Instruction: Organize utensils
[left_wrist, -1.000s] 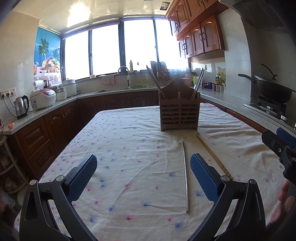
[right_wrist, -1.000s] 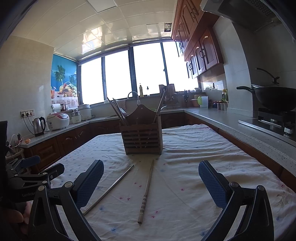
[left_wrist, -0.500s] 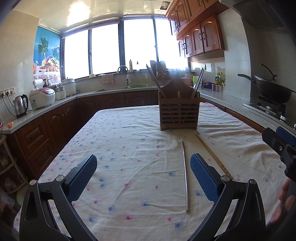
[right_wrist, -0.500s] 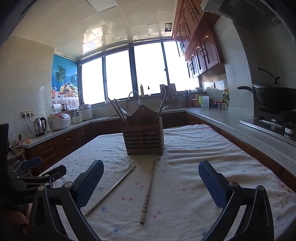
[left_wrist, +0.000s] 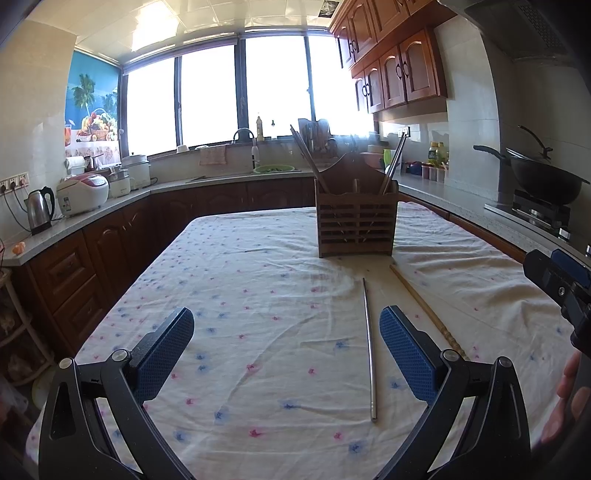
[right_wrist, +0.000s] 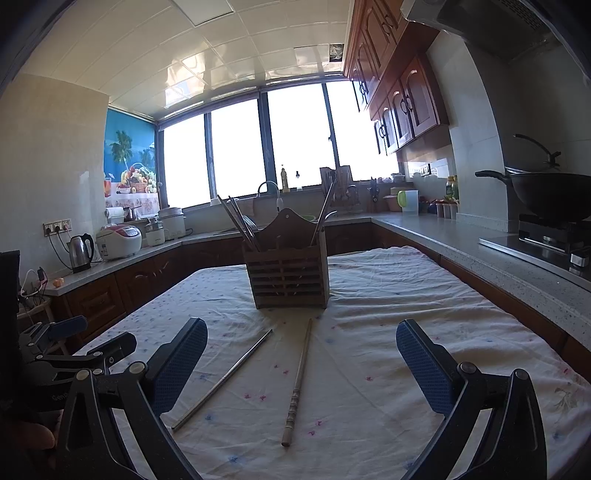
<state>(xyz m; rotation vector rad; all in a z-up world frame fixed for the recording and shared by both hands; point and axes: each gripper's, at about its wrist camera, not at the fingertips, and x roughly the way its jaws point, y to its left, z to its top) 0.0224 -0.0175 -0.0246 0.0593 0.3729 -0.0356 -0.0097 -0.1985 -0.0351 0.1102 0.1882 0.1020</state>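
Right wrist view, nearest first: the right tool (right_wrist: 301, 363) hangs above the cloth-covered bench (right_wrist: 424, 295) with its blue pads spread wide and nothing between them. Almost under it lies the wooden chopstick (right_wrist: 297, 384), its turned, thicker end toward the camera and its thin tip pointing at the holder. Just to its left, angled away so the two form a narrow V, lies the steel chopstick (right_wrist: 221, 380); the two do not touch. Left wrist view shows the left tool (left_wrist: 286, 354) likewise spread wide and empty, with the same steel chopstick (left_wrist: 369, 350) running up beside its right pad.

Beyond both sticks stands the wooden slatted utensil holder (right_wrist: 290, 273), upright, with several chopsticks already leaning in it at left and right.

Two sticks loose on the cloth and others in the holder suggest sorting under way, though which stick goes to which side cannot be read from here. To lift either one well, I would bring the tool down so the pads straddle the stick across its length, somewhere near the middle to keep it from tipping, and press lightly into the cloth so the lower edges get beneath the round shaft. The steel one is likely slick and may roll; the wooden one's turned end should give better purchase. The cloth is wrinkled and could bunch up between the pads.
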